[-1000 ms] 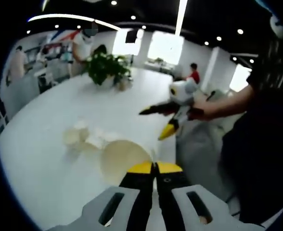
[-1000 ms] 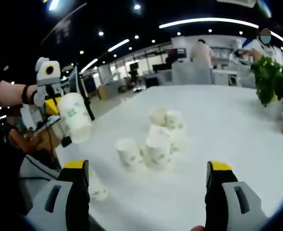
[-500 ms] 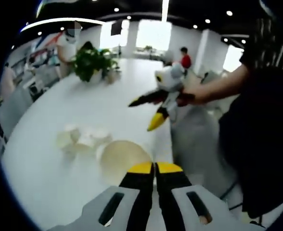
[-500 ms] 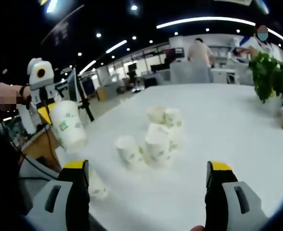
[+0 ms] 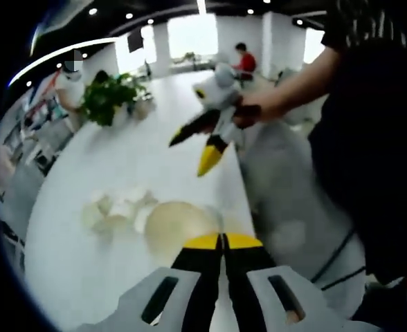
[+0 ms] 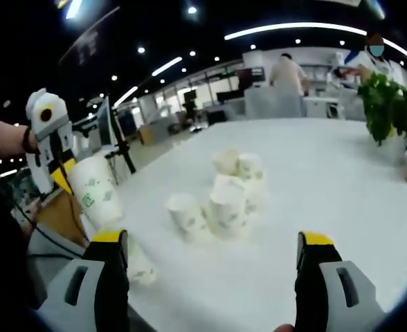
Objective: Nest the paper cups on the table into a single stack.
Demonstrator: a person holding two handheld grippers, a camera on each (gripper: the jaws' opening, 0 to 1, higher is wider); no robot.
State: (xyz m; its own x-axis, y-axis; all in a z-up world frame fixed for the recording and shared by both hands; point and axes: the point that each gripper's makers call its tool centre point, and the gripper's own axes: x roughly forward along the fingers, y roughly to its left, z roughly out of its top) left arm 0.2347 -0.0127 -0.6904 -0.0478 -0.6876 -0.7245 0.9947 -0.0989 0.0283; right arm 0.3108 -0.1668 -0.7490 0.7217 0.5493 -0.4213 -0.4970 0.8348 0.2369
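One paper cup [image 5: 176, 228] pinched at its rim between closed left jaws.

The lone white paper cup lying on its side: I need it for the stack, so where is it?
In the right gripper view the lone white paper cup lies near the white table's edge, beside the right tongs' left jaw.

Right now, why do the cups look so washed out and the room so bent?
Left gripper view: cup cluster blurs pale into the white table; ceiling lights curve. Right gripper view: cups sharper, green prints visible, table edge bowed by the fisheye lens.
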